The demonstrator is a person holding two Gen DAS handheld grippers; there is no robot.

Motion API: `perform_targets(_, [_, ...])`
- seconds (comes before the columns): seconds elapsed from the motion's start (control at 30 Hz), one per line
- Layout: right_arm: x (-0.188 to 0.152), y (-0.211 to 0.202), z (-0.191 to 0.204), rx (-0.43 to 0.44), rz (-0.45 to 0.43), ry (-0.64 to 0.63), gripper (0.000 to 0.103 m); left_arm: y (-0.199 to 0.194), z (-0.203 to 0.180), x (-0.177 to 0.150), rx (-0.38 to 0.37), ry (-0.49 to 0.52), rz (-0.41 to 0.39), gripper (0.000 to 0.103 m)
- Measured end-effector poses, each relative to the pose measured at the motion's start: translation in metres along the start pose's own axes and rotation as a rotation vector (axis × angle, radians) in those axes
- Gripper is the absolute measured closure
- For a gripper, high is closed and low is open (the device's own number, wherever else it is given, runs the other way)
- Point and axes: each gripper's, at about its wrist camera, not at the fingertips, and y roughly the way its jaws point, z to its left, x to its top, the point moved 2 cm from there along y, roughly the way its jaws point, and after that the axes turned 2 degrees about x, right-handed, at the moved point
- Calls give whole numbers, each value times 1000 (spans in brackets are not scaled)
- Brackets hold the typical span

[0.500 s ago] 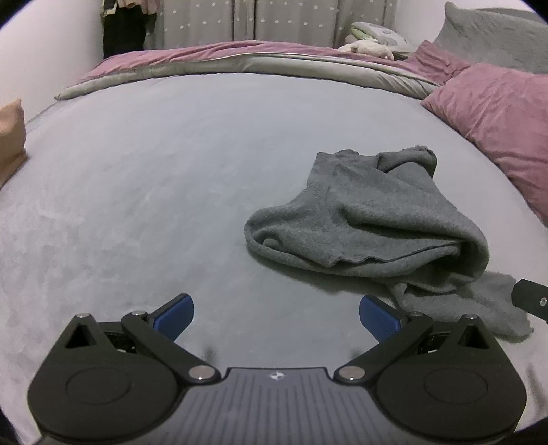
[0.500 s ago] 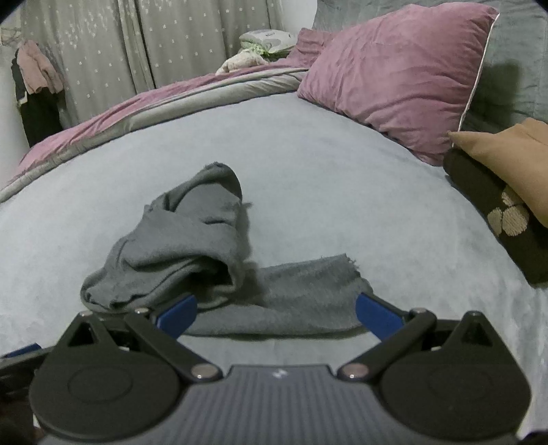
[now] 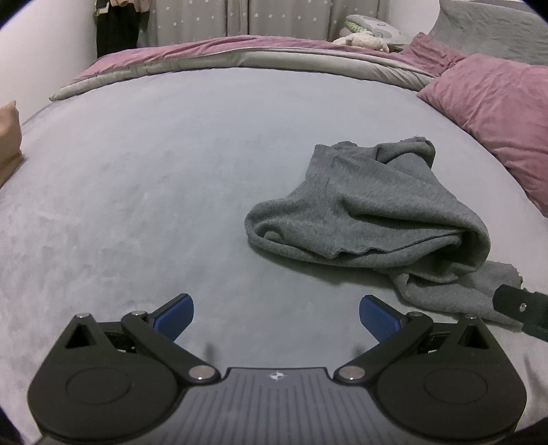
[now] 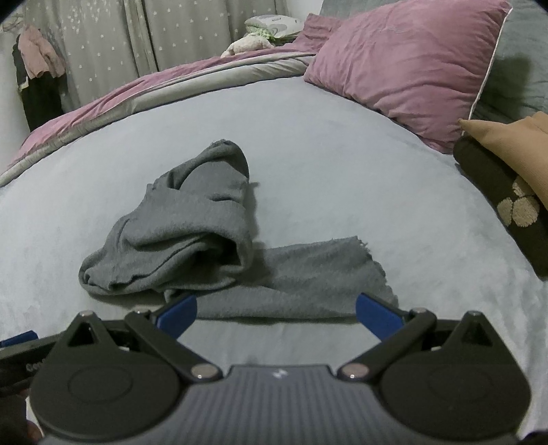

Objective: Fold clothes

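bedroom scene, seen from both wrist cams. wide bed [image 3: 171, 164] w/ a smooth pale grey cover fills most of each view. along its far edge lies a rolled-back duvet [image 3: 239, 51], mauve on top w/ a grey underside. behind that hang grey curtains [image 4: 191, 30] dotted w/ small white stars. dark and pink clothes [image 4: 37, 75] hang at far left of the right cam view. a mauve pillow [image 4: 411, 65] leans at the head of the bed, w/ a grey one behind it. an orange cushion [image 4: 513, 137] rests on a dark cushion [image 4: 507, 191] w/ a pale flower print, at the right edge of that view.

the task item, a grey knit garment [image 3: 376, 212], sits crumpled on the bed cover, approx mid-bed. its bulk is bunched into a loose roll w/ an open fold facing me. one flat strip [image 4: 291, 274] trails out to the right along the cover.

my left gripper [image 3: 275, 315] is spread wide, blue pads [image 3: 174, 313] far apart, nothing between them. it sits above bare cover, to the left of the garment and not touching it.

my right gripper [image 4: 275, 313] is also wide open, holding nothing. its blue pads [image 4: 376, 313] frame the near edge of the flat strip. can't tell if either pad touches the cloth.

in the left cam, a black piece of the right gripper shows at the right edge, over the strip's end.
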Motion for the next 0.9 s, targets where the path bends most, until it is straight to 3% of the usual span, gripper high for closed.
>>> perform_targets(0.9, [-3,4,0,3,29,-3,0,1,0,-2,-11,1,24,0])
